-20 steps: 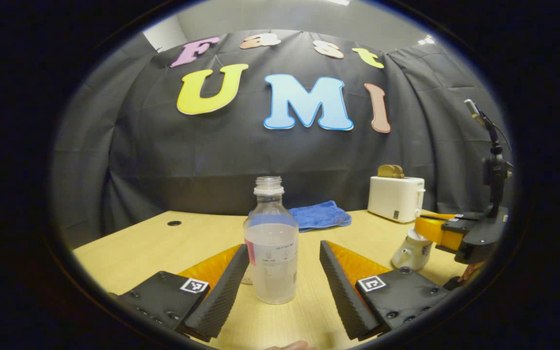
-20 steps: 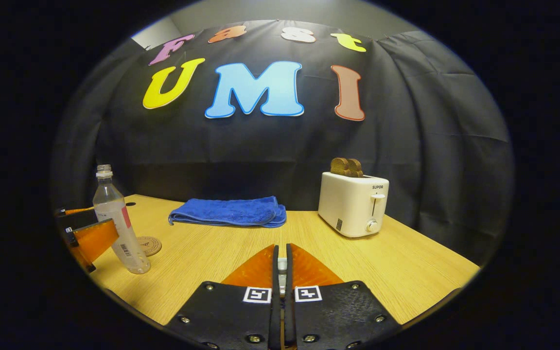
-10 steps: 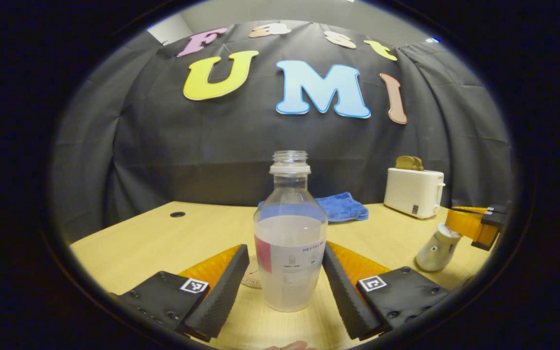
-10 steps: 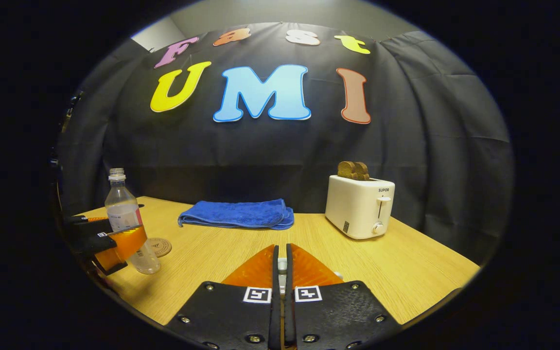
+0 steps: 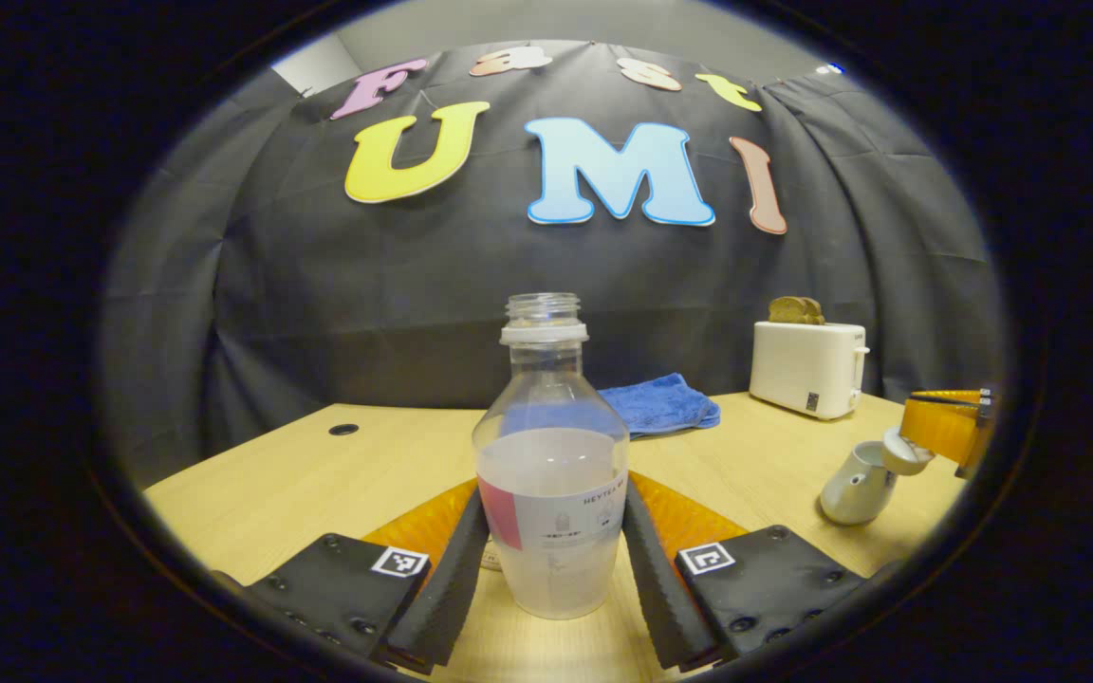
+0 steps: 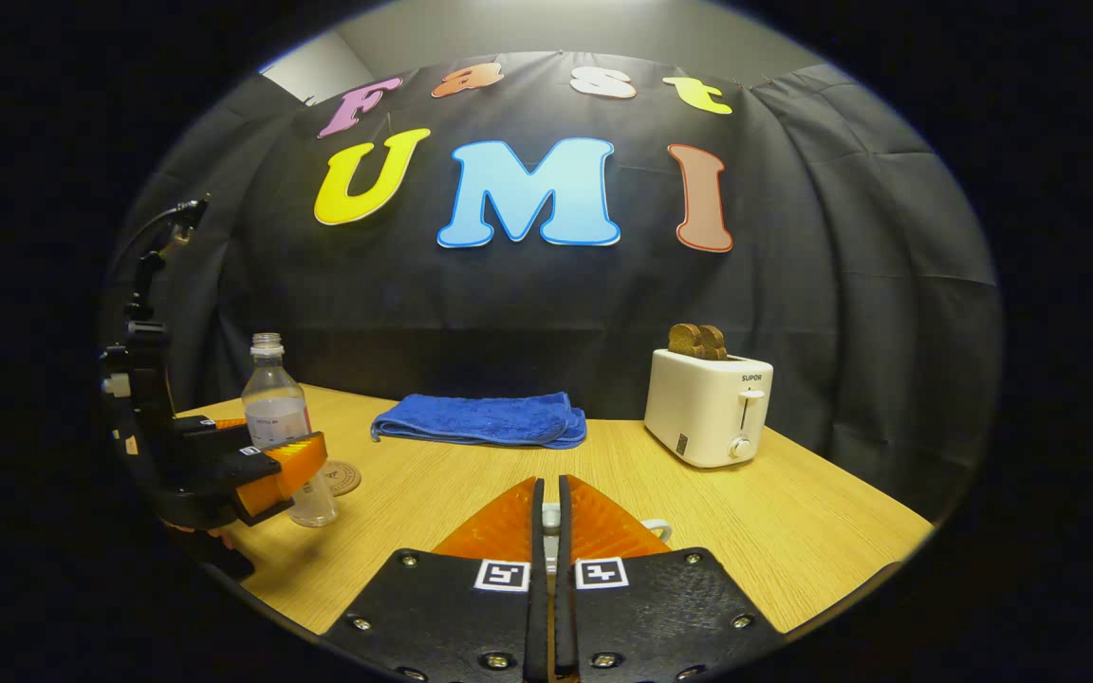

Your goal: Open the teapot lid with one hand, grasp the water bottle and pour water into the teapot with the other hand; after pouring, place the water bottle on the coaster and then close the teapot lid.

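Observation:
A clear, uncapped water bottle (image 5: 551,474), about half full, stands on the wooden table between my left gripper's fingers, and both press on its sides. My left gripper (image 5: 551,560) is shut on it. The right gripper view has the same bottle (image 6: 277,417) at the left, with the left gripper (image 6: 267,467) around it. A round coaster (image 6: 343,476) lies just beyond it. The white teapot (image 5: 852,490) sits at the right. Its lid (image 5: 905,455) is raised and tilted off the opening, held by my right gripper (image 5: 917,438). My right gripper (image 6: 549,517) is shut, with a white sliver of lid between its fingers.
A folded blue towel (image 6: 480,420) lies at the back of the table (image 6: 793,531). A white toaster (image 6: 710,406) with toast in it stands at the back right. A cable hole (image 5: 342,430) sits at the table's far left.
My left gripper moved in around the bottle and its fingers closed onto it. My right gripper lifted the lid off the teapot.

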`<state>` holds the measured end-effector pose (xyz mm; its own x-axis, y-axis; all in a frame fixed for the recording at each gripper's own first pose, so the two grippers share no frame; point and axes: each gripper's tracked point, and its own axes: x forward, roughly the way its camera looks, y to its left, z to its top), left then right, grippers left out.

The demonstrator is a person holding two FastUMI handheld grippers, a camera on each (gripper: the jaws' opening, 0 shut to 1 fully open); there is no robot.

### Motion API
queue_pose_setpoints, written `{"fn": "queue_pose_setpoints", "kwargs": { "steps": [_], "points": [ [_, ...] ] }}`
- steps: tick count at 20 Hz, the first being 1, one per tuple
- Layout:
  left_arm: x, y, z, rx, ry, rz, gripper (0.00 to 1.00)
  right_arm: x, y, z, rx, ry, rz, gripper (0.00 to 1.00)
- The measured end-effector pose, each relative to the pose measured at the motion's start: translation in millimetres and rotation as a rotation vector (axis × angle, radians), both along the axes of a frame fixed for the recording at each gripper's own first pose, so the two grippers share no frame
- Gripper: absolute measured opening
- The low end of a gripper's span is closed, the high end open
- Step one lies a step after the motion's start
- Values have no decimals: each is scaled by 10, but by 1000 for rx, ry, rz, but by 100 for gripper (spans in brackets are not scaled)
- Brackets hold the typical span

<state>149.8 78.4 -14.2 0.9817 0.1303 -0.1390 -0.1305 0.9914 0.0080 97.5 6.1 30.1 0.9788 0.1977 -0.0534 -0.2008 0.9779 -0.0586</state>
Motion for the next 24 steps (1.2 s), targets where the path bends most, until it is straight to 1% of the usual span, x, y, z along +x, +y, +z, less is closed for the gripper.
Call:
{"fn": "queue_pose_setpoints", "kwargs": {
  "steps": [5,9,12,16,18,20,24],
  "points": [
    [-58,-50,19,38,14,-14,86,-381,-8,113,6,-28,22,3],
    [-76,-157,29,96,33,-39,86,-670,-57,141,20,-34,28,3],
    [-56,-285,44,170,49,-75,86,-917,-134,98,25,-38,23,3],
    [-20,-426,91,280,53,-102,86,-1090,-161,-68,23,-15,25,3],
    [2,-491,114,347,61,-110,86,-1216,-193,-136,37,3,30,3],
    [8,-537,121,417,70,-116,86,-1322,-248,-177,25,6,21,3],
    [70,-673,121,545,94,-149,86,-1489,-293,-250,29,13,25,3]
  ]
}}
